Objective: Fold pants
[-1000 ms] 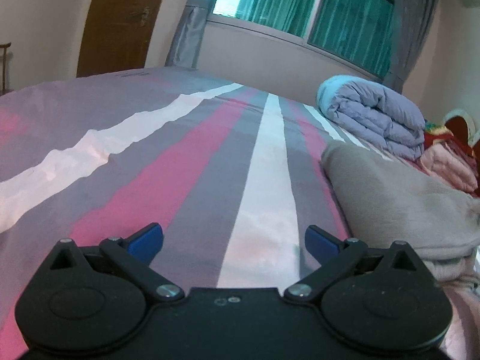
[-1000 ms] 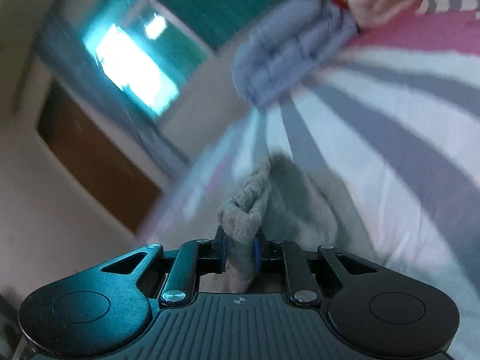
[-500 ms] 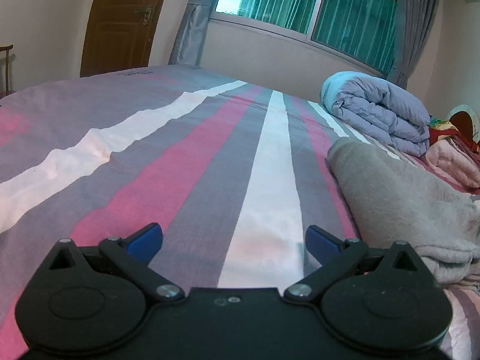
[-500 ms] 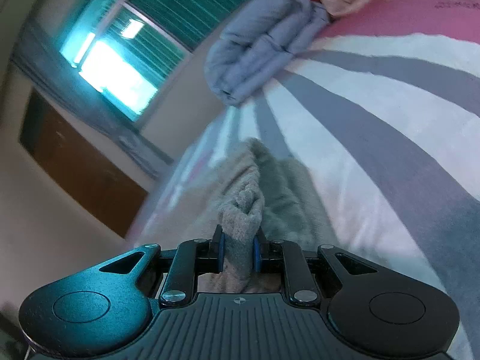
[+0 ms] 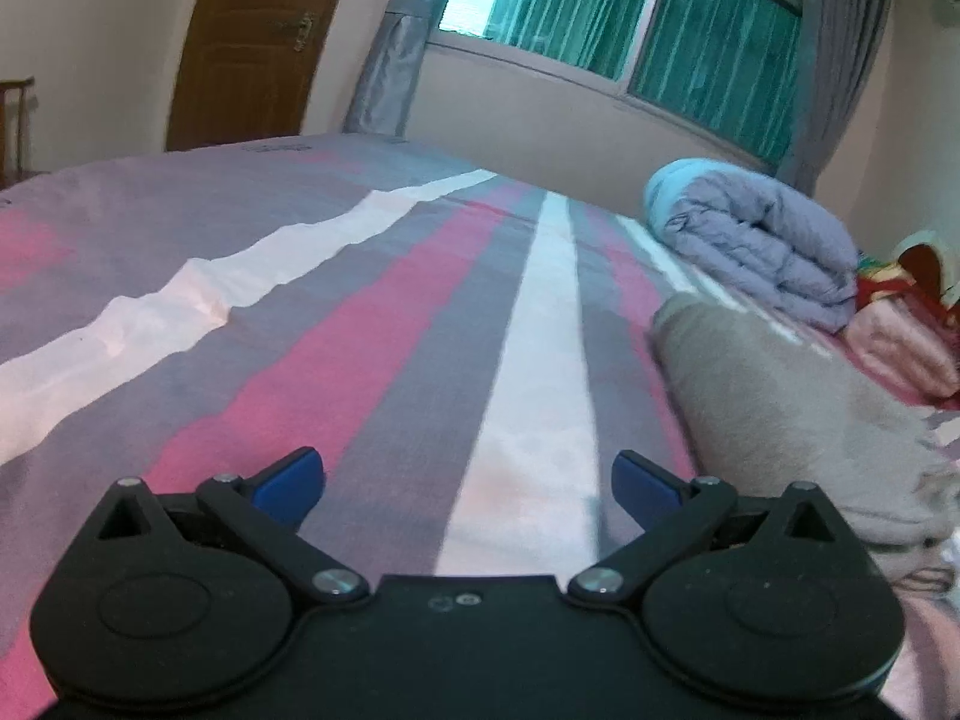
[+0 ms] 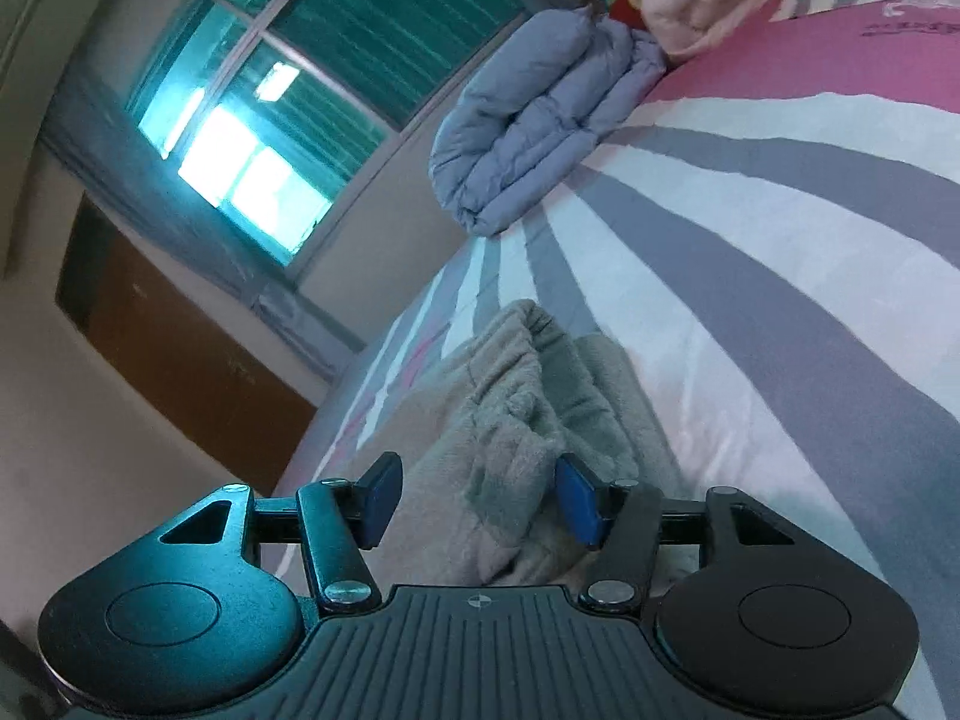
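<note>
The grey fleece pants (image 5: pixel 786 396) lie folded in a thick bundle on the striped bed sheet (image 5: pixel 336 360), to the right of my left gripper (image 5: pixel 468 480). The left gripper is open and empty, low over the sheet. In the right wrist view the pants (image 6: pixel 498 420) lie bunched right in front of my right gripper (image 6: pixel 477 498). Its jaws are open, one on each side of a fold of the fleece, no longer pinching it.
A rolled blue-grey quilt (image 5: pixel 756 240) lies at the far side of the bed; it also shows in the right wrist view (image 6: pixel 540 114). Pink and red bedding (image 5: pixel 900 324) is piled beside it. A window and a brown door (image 5: pixel 252 36) stand beyond the bed.
My right gripper was shut on a fold of the pants and has opened; the fabric has dropped onto the bundle. The left gripper has barely moved.
</note>
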The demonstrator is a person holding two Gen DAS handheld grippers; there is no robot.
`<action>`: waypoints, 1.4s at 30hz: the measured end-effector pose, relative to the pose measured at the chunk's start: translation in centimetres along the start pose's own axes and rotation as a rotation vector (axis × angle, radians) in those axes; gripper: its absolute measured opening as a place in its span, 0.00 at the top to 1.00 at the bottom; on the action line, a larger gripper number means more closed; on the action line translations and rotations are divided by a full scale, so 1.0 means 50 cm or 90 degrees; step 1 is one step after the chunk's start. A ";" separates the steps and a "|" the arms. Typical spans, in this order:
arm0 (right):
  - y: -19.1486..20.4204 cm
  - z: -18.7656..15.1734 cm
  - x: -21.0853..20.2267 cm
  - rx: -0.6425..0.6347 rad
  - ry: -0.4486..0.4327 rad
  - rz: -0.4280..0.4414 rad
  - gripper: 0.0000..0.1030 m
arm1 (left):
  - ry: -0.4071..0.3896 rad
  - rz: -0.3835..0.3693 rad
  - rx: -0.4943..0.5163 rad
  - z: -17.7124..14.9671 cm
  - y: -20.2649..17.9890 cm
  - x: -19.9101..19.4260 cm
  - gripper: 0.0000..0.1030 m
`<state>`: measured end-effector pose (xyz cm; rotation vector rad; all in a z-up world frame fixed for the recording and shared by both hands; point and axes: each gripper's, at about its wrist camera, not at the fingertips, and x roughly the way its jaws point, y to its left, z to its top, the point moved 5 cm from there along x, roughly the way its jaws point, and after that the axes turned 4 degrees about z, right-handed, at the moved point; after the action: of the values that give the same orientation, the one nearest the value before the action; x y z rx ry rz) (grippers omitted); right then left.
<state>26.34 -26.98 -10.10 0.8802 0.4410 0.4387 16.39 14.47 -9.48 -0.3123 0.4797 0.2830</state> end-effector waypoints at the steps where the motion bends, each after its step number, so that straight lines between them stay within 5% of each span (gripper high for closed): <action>1: 0.000 0.001 -0.007 0.009 -0.005 0.001 0.45 | -0.006 -0.012 -0.005 0.001 -0.001 -0.008 0.06; 8: 0.007 -0.005 -0.041 0.013 -0.002 -0.010 0.45 | -0.039 -0.028 -0.030 0.000 -0.019 -0.060 0.06; 15: -0.027 -0.003 -0.053 0.051 -0.008 -0.008 0.45 | -0.033 -0.024 0.027 -0.005 -0.041 -0.065 0.06; 25: -0.042 -0.023 0.066 0.065 0.066 -0.021 0.46 | 0.005 -0.031 0.027 -0.015 -0.040 -0.034 0.06; 26: -0.039 -0.021 0.068 0.057 0.062 -0.026 0.64 | 0.004 -0.029 0.034 -0.016 -0.044 -0.034 0.06; 29: 0.007 -0.002 0.026 0.022 -0.008 0.057 0.64 | 0.006 -0.031 0.043 -0.020 -0.047 -0.033 0.06; 31: -0.015 -0.014 0.030 0.024 0.007 -0.012 0.64 | 0.008 -0.026 0.045 -0.021 -0.046 -0.030 0.06; 32: -0.046 -0.024 0.047 0.056 0.043 -0.056 0.63 | 0.009 -0.025 0.045 -0.022 -0.046 -0.029 0.06; 34: -0.067 -0.024 0.053 0.104 0.052 -0.036 0.57 | 0.004 -0.021 0.052 -0.021 -0.051 -0.034 0.06; 37: -0.033 -0.012 0.014 0.041 0.026 -0.041 0.40 | -0.009 -0.035 0.086 -0.023 -0.068 -0.047 0.06; 42: 0.002 -0.023 -0.064 -0.003 -0.003 -0.010 0.36 | -0.034 -0.094 0.160 -0.036 -0.117 -0.074 0.06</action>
<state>23.07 -27.93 -10.08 0.8731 0.4428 0.4236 14.47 7.77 -7.86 -0.0935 0.4312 0.0854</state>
